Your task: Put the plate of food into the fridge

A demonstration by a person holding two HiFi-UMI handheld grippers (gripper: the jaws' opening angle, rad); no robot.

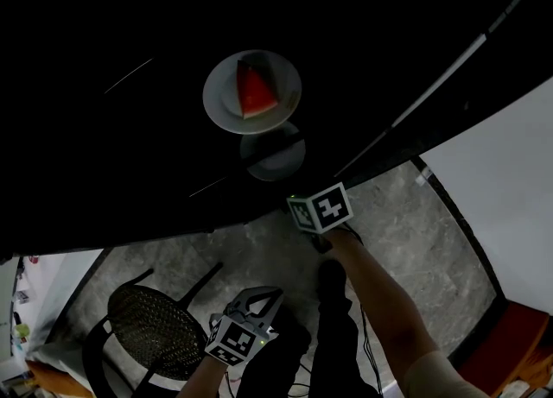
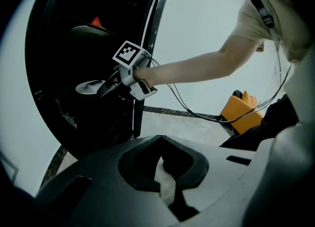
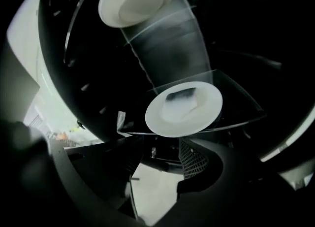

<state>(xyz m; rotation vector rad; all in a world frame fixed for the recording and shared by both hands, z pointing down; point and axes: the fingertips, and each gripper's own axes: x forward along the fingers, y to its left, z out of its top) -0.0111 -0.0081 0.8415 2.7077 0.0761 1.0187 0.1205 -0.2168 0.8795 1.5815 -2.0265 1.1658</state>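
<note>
Inside the dark fridge point(image 3: 236, 39), the plate of food point(image 3: 160, 120) rests on a glass shelf point(image 3: 236, 105) at frame centre. It lies just beyond and above the right gripper point(image 3: 160, 172), the nearer of the two. That gripper's fingers are spread apart and hold nothing, stopping just short of the plate's near rim. The left gripper point(image 2: 161, 184) hangs well back, fingers together and empty.

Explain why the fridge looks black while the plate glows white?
Head view: fridge interior underexposed, only the plate and red slice lit. Right gripper view: plate glares, slice washed out. Left gripper view: wide lens bends the fridge's edge.
</note>
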